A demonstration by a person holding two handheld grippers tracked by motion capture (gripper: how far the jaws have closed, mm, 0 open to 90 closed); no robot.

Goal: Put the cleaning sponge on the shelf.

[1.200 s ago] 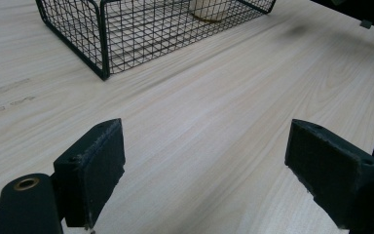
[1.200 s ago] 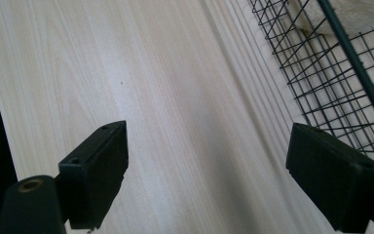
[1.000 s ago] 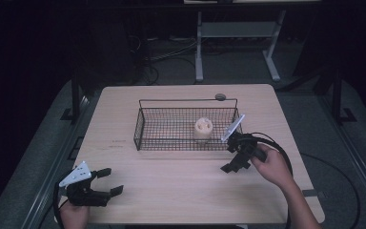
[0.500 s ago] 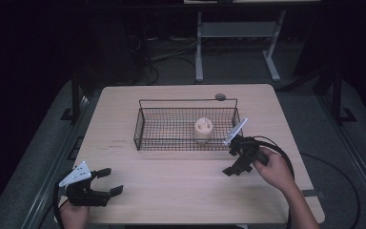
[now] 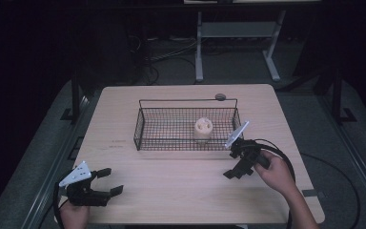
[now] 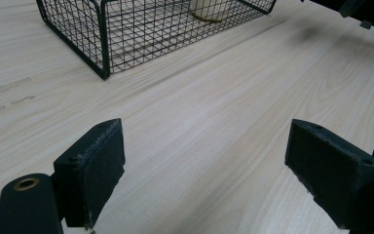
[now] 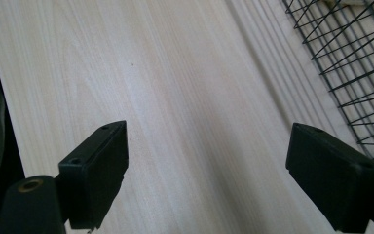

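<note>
A black wire basket (image 5: 186,125) stands in the middle of the light wooden table (image 5: 171,191). Inside it, near its right end, sits a cream round object (image 5: 203,128). My right gripper (image 5: 232,164) hovers just off the basket's front right corner, open with nothing between its jaws. The right gripper view has its gripper (image 7: 207,175) over bare wood, with the basket's mesh (image 7: 341,53) at the upper right. My left gripper (image 5: 110,181) rests open near the front left corner. From the left gripper (image 6: 204,180), the basket (image 6: 102,39) and the cream object (image 6: 209,9) lie ahead.
A small dark round thing (image 5: 220,97) lies on the table behind the basket's back rim. The table's edge (image 7: 0,97) runs close along the left in the right gripper view. A metal stand (image 5: 233,38) stands on the floor beyond the table.
My right gripper has drifted a little toward the table's front and right, away from the basket. The left gripper has stayed where it was.
</note>
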